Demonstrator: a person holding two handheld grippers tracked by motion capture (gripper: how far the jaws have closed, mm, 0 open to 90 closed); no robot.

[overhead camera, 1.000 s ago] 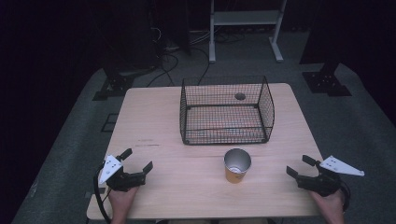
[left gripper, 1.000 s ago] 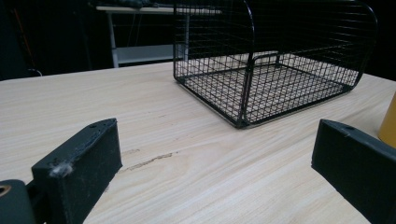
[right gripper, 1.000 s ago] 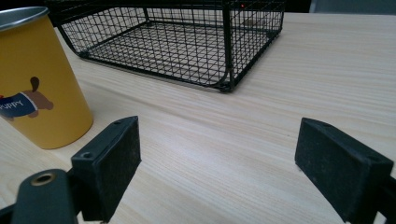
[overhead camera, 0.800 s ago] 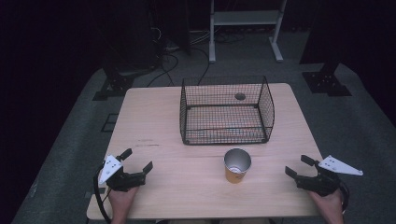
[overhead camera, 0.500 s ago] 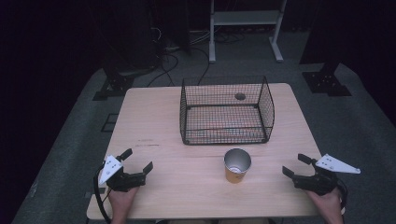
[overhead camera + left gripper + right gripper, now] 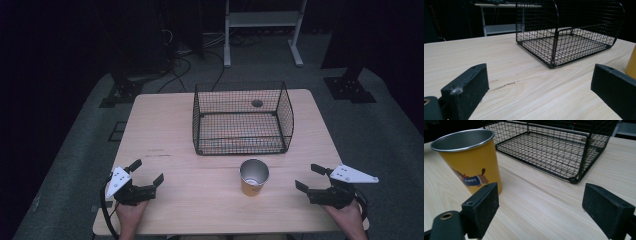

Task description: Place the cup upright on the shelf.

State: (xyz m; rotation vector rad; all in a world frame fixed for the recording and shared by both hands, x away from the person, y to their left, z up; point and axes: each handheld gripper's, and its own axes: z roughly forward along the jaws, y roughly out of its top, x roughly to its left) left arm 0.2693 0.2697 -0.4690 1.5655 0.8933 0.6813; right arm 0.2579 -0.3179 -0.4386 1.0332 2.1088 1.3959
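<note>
As far as I can tell from my feed, nothing has actually been grabbed so far; the yellow cup (image 6: 254, 177) stands upright on the surface (image 6: 165, 130), lower centre of the high view, just below the wire basket (image 6: 242, 120) and clearly outside it; the basket itself looks empty to me.

Right gripper (image 6: 308, 176) sits at the lower right of that frame, near the cup but apart from it; in the right gripper view its fingers (image 6: 482, 207) are spread wide with only bare wood between them, and the cup (image 6: 469, 157) stands off in the upper left, beyond the left-hand finger and not between the two. Left gripper (image 6: 147, 171) rests at the lower left of the high view, well apart from the cup; its fingers (image 6: 466, 90) are spread too, nothing between them, with a sliver of yellow at the right edge of its own view.

So my read: the job looks like getting the cup into the basket, and we're right at the start; done = nothing really, maybe a rough line-up by the right side; left = close in on the cup, clamp it, lift it over the basket wall, set it down inside, let go.
</note>
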